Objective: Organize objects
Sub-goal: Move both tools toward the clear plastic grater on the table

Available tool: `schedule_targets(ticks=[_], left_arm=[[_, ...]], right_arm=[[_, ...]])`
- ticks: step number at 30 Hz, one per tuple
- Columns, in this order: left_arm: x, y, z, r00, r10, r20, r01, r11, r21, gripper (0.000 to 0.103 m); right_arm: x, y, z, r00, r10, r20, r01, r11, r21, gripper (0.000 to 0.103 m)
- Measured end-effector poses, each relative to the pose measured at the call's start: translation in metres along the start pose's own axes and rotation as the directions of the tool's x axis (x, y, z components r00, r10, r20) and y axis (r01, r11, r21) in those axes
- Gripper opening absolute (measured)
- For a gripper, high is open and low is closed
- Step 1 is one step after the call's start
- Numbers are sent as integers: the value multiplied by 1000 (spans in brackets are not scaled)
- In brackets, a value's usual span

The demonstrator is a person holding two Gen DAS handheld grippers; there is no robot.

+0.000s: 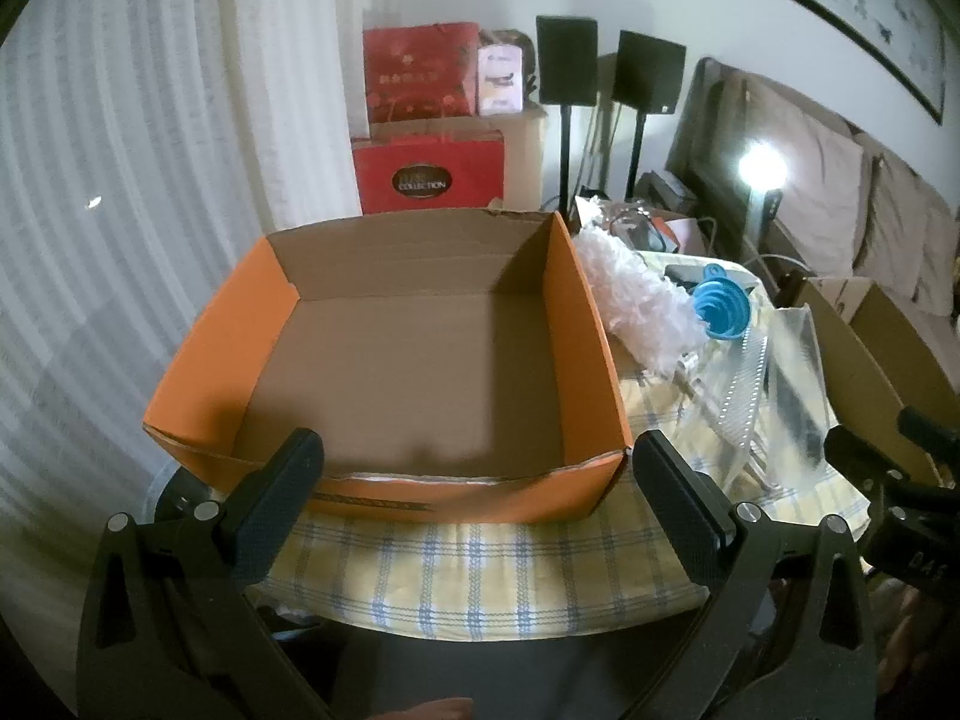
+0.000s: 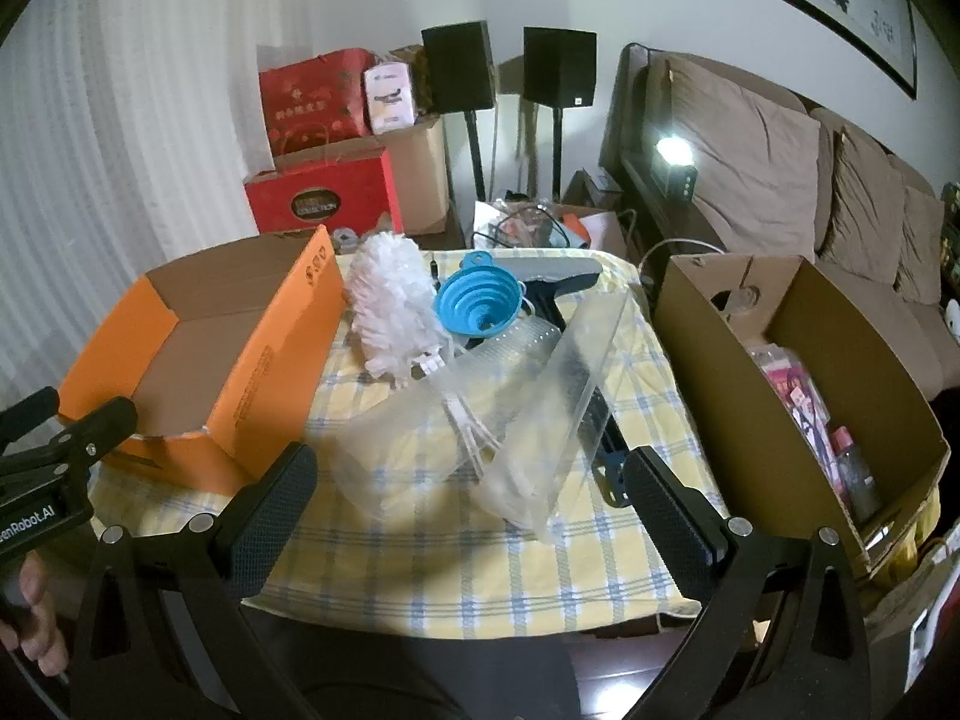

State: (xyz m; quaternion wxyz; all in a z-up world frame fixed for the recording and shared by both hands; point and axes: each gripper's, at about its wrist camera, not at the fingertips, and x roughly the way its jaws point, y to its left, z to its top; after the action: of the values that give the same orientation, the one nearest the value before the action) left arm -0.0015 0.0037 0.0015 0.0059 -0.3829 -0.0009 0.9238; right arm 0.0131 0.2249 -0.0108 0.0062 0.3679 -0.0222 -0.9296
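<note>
Living-room corner, sofa and two speakers behind; small table under a yellow checked cloth (image 2: pixel 480 564).

Item: orange box (image 1: pixel 576 324), open top, left part of the table, nothing inside.
Item: white fluffy duster (image 2: pixel 393 312), blue funnel (image 2: pixel 477 300), dark-handled squeegee (image 2: pixel 552 276) and clear plastic packaging (image 2: pixel 540 408), heaped mid-table just right of the orange box.
Item: brown carton (image 2: pixel 720 372) beside the table on the right, holding pinkish packets, contents hard to make out.

Progress: sorting apparently not begun; the whole heap remains.

Left gripper (image 1: pixel 474 462): jaws wide, nothing held, hovering at the orange box's near wall.
Right gripper (image 2: pixel 471 474): jaws wide, nothing held, packaging lying just beyond its fingertips.
</note>
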Motion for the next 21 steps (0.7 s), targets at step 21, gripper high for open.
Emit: schedule_targets(ticks=[21], left_arm=[[4,-11,0,1000,-29,-7,29,999,20,103]], right_arm=[[4,-7,-1,1000,-6,-3,6,1000,14,103]])
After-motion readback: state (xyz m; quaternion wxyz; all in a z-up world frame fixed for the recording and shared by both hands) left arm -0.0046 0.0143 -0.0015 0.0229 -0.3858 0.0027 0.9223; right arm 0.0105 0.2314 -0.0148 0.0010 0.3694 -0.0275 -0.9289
